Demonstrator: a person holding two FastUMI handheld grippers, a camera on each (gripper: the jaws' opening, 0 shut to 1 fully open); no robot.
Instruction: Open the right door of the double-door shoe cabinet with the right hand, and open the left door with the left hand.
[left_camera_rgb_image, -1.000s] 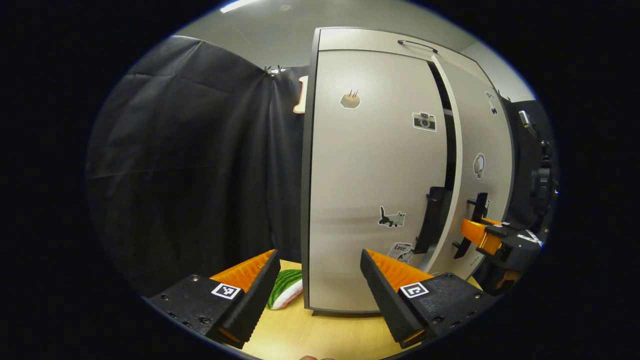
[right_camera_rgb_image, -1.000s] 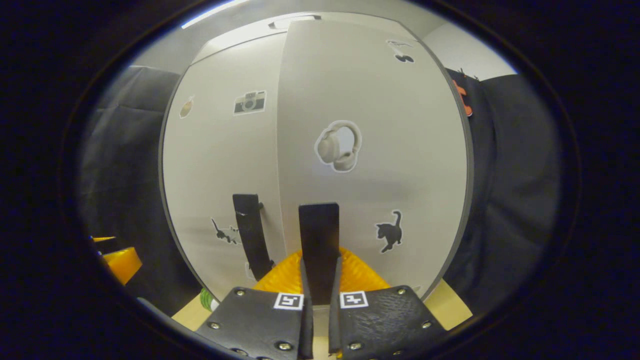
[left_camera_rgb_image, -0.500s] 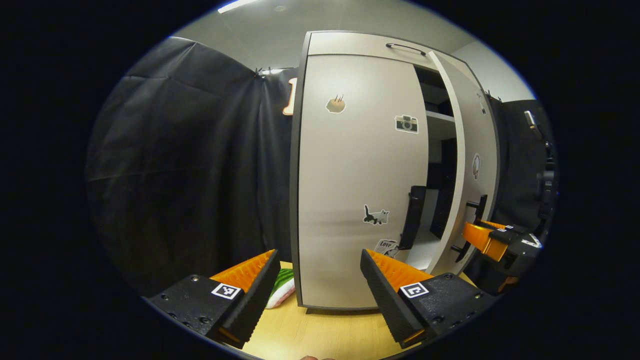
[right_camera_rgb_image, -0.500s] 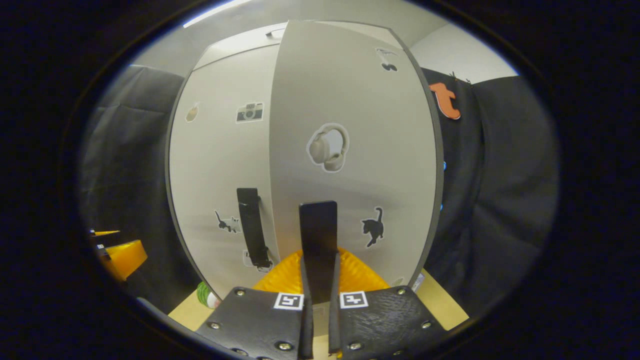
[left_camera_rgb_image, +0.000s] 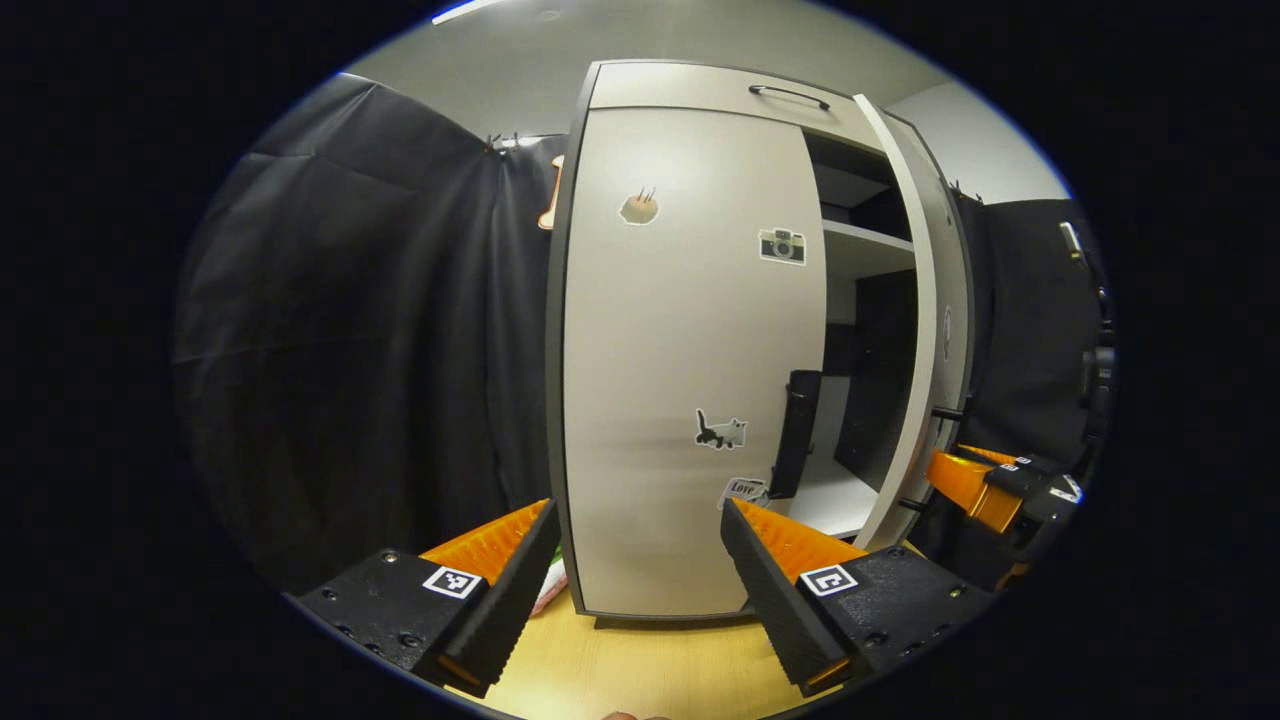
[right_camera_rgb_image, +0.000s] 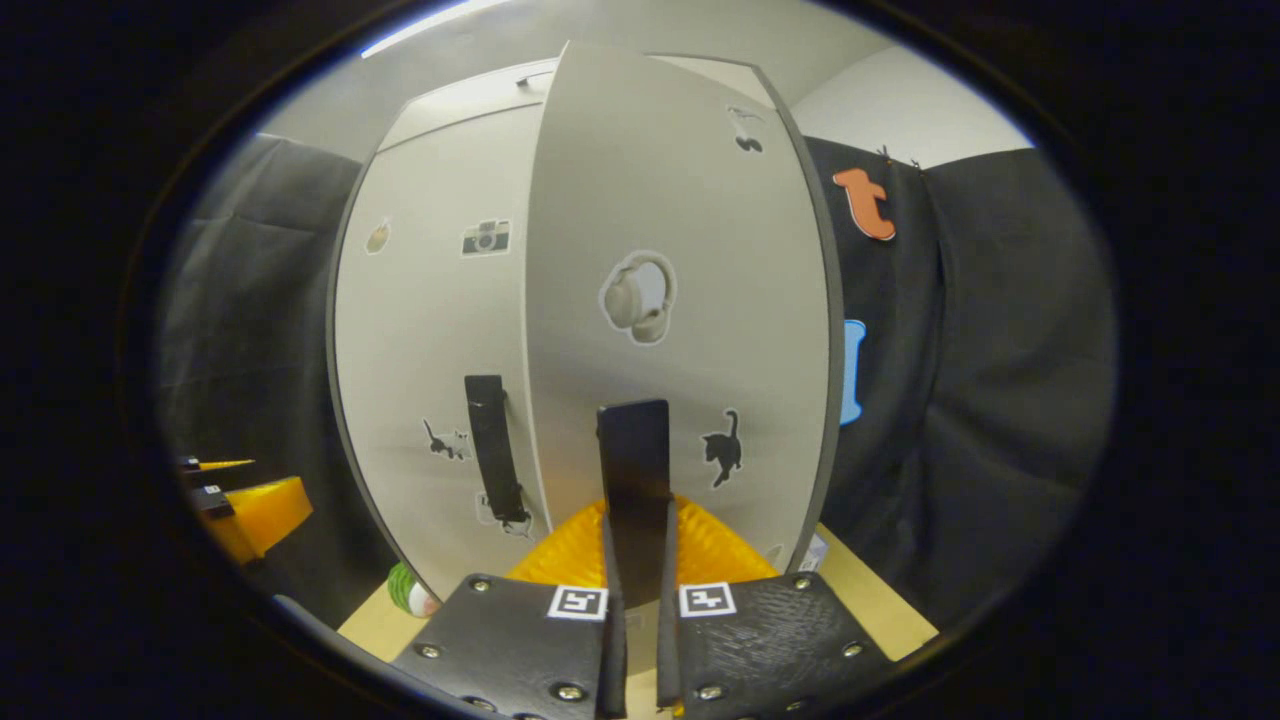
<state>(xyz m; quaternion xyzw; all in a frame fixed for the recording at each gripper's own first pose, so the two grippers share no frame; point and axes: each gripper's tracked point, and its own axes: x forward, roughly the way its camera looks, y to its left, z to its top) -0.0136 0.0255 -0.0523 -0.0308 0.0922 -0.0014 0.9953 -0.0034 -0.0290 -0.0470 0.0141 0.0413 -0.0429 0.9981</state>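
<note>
The pale double-door shoe cabinet (left_camera_rgb_image: 680, 90) stands on a wooden table. Its left door (left_camera_rgb_image: 680, 380) is closed, with a black vertical handle (left_camera_rgb_image: 790, 432) near its inner edge. The right door (left_camera_rgb_image: 925, 330) stands swung out, showing shelves inside. In the right gripper view, my right gripper (right_camera_rgb_image: 637, 560) is shut on the right door's black handle (right_camera_rgb_image: 634, 470), with the right door (right_camera_rgb_image: 680, 300) close ahead. My left gripper (left_camera_rgb_image: 637, 560) is open, in front of the left door and apart from it. The right gripper (left_camera_rgb_image: 985, 485) also appears at the right of the left gripper view.
The wooden table (left_camera_rgb_image: 650, 670) runs under the cabinet. A green and white soft object (right_camera_rgb_image: 410, 592) lies by the cabinet's left foot. Black cloth (left_camera_rgb_image: 350, 330) hangs on both sides of the cabinet.
The right door has swung further out, pulled by my right gripper, and the shelves inside have come into sight. My left gripper stays open, with the view shifted slightly right.
</note>
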